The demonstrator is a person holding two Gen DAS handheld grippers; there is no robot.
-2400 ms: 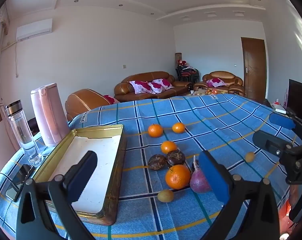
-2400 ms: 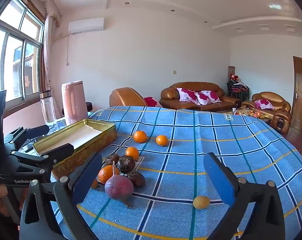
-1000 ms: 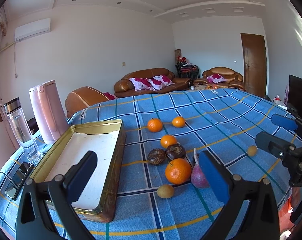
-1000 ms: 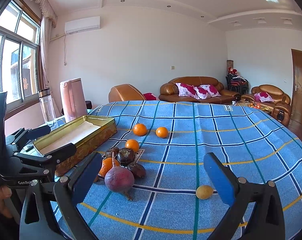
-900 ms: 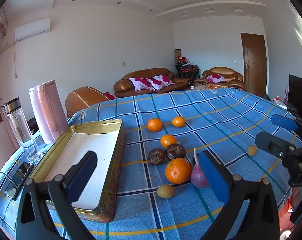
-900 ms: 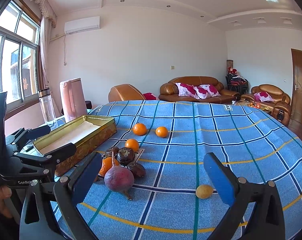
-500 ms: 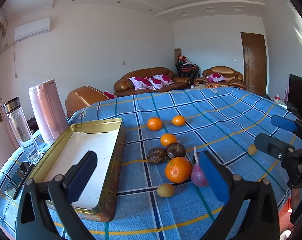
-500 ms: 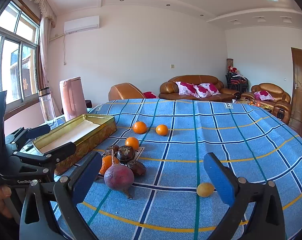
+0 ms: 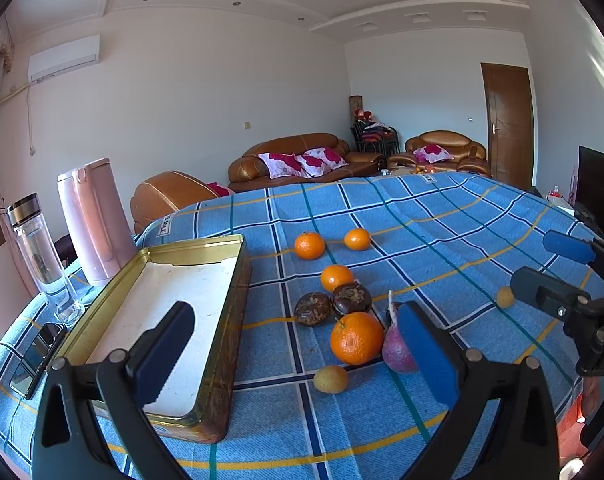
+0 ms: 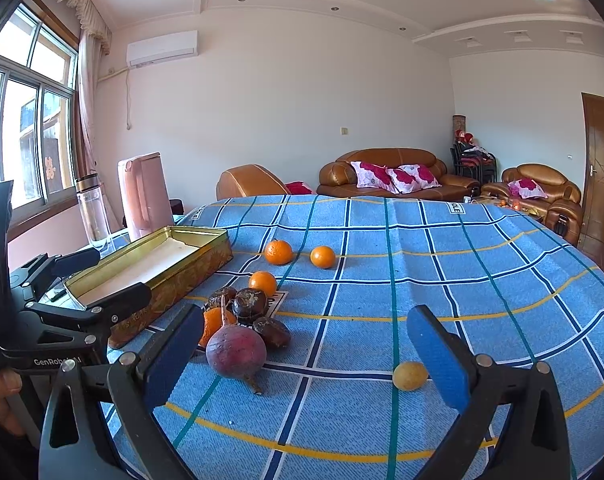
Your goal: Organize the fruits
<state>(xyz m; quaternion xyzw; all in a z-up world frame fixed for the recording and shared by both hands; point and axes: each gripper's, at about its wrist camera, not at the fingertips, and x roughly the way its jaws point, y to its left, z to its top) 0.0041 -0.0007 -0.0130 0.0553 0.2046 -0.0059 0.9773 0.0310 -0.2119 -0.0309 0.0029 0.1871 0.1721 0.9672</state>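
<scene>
A gold tin tray (image 9: 238, 264) (image 10: 218, 258) lies empty on the blue checked tablecloth (image 9: 441, 216), left of the fruit. Several oranges lie loose, the biggest one (image 9: 355, 343) nearest me. Two dark wrinkled fruits (image 9: 333, 304) sit behind it, a purple beet (image 10: 236, 352) beside it. A small yellow fruit (image 9: 330, 378) lies in front, another (image 10: 409, 376) to the right. My left gripper (image 9: 298, 356) is open and empty above the tray's near right corner. My right gripper (image 10: 305, 356) is open and empty above the cloth, between the beet and the yellow fruit.
A pink kettle (image 9: 94, 220) and a glass bottle (image 9: 42, 256) stand at the table's left edge behind the tray. A phone (image 9: 38, 354) lies left of the tray. Brown sofas (image 10: 397, 174) stand beyond the table.
Both grippers have dipped slightly and held nearly still over the table. Nothing was taken hold of; the fruit has not moved.
</scene>
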